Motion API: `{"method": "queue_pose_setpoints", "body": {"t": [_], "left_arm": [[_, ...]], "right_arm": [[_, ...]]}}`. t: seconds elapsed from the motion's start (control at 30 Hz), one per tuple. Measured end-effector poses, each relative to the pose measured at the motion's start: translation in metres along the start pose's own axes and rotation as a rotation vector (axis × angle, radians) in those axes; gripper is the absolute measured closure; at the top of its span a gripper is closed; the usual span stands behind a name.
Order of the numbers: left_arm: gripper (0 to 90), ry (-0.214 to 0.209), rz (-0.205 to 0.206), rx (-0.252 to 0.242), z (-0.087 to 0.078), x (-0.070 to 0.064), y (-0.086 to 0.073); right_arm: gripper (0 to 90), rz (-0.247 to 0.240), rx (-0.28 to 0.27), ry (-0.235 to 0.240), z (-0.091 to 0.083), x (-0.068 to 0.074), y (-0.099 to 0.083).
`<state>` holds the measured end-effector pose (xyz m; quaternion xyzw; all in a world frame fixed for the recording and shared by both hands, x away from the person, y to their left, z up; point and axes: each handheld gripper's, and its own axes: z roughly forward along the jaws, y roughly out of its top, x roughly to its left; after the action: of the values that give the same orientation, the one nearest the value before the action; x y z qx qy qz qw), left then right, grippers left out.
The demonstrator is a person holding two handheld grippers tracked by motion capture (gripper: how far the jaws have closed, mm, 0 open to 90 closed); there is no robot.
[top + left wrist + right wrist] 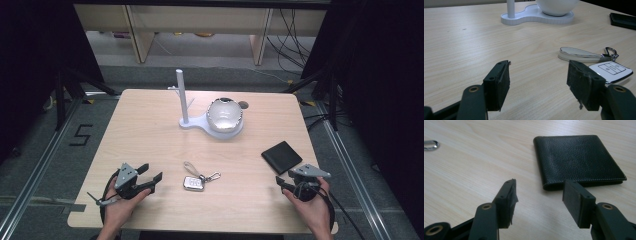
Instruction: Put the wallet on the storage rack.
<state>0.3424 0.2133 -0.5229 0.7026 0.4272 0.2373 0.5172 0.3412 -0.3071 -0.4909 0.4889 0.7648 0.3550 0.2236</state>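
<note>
A white car key fob with a pale strap and a metal clip lies near the table's front middle. A black leather wallet lies flat at the front right. My left gripper rests low at the front left, open and holding nothing. In its own view the left gripper has the fob just beyond its right jaw. My right gripper sits at the front right, open, just short of the wallet. In the right gripper view the right gripper faces the wallet's near edge.
A white stand with an upright post holds a white bowl at the table's back middle. A small dark round spot lies behind the bowl. Bare wood stretches across the left half.
</note>
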Motion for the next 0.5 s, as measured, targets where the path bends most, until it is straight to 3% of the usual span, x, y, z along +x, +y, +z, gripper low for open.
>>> {"method": "queue_pose_setpoints", "body": {"t": [0.03,0.13,0.17,0.3,0.5], "left_arm": [[34.5,0.004,0.008,0.009,0.0,0.0,0.0],[34.7,0.005,0.001,0.009,0.0,0.001,0.0],[35.4,0.009,-0.002,0.018,-0.001,0.001,0.0],[36.0,0.003,0.004,0.01,-0.002,0.0,0.0],[36.2,0.001,0.02,0.014,-0.002,-0.002,0.0]], "right_arm": [[45.8,-0.028,0.005,-0.011,0.001,-0.001,0.001],[45.8,-0.035,0.027,-0.026,0.001,0.0,0.005],[46.1,-0.067,0.05,-0.054,0.003,-0.002,0.009],[47.6,-0.091,0.109,-0.069,0.007,-0.005,0.016],[50.5,-0.082,0.188,-0.076,0.013,-0.004,0.027]]}}
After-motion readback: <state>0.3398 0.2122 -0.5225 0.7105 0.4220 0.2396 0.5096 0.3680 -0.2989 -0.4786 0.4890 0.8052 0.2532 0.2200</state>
